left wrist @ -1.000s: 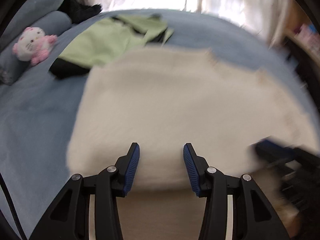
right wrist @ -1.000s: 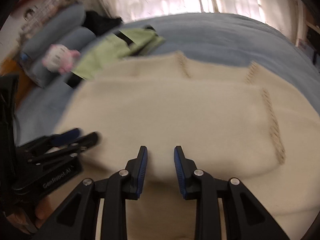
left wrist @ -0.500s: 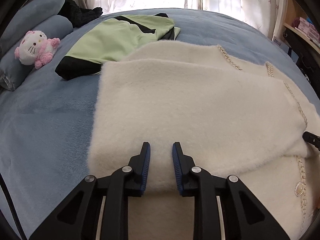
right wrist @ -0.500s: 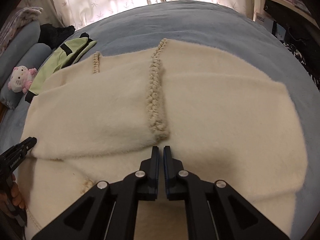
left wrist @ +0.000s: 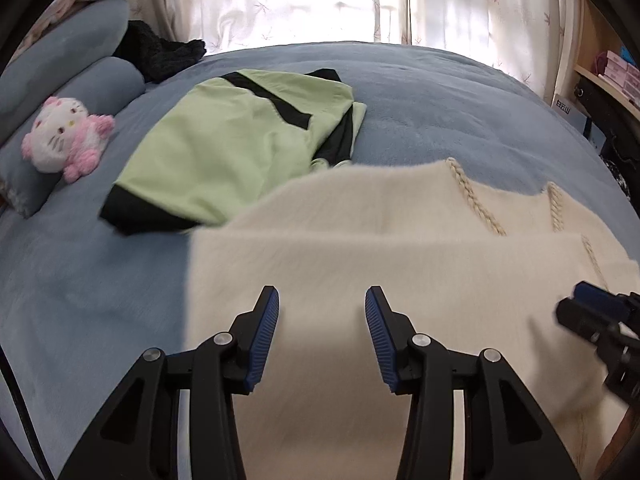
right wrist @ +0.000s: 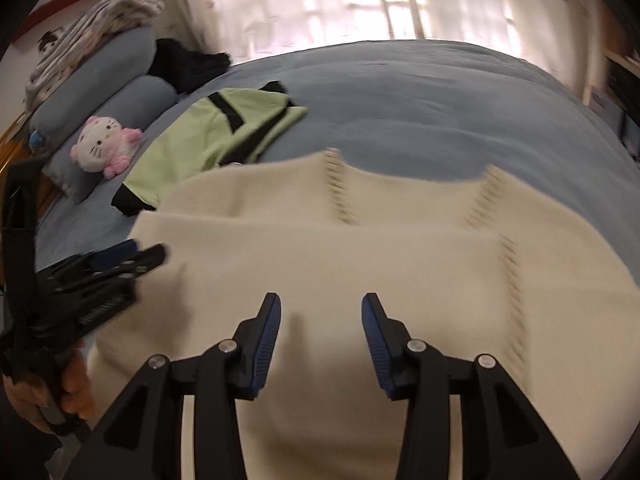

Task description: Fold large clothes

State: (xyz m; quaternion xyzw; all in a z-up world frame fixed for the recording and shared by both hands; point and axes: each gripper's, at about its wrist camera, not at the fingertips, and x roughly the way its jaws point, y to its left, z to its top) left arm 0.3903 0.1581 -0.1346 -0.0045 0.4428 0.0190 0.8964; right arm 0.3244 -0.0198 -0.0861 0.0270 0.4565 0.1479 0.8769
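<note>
A fluffy cream-white knitted cardigan with braided trim [left wrist: 400, 264] lies spread on the near part of a bed covered by a blue-grey fleece blanket [left wrist: 440, 100], partly folded: a top layer lies over the lower one, with its edge running across the garment. The braided trim lines [right wrist: 340, 188] run along the cardigan's far portion, toward the window side of the bed.

The left hand-held gripper [left wrist: 322, 332] hovers above the cardigan's near left part with its blue-padded fingers [left wrist: 266, 328] spread wide apart and nothing between them. The right hand-held gripper [right wrist: 320, 332] is likewise wide open and empty, above the cardigan's near middle. Each appears at the edge of the other's view, and both pictures are somewhat blurred.

Just beyond the cardigan's far left corner lies a light green garment with black bands and cuffs [left wrist: 232, 148], flat on the blanket; whether the two touch cannot be told. Toward the bed's left edge a pink-and-white plush cat toy [left wrist: 68, 138] leans on blue-grey pillows [left wrist: 60, 64]. A dark black bundle of cloth [left wrist: 160, 56] sits at the far left corner of the bed, before pale patterned curtains [left wrist: 320, 0].
</note>
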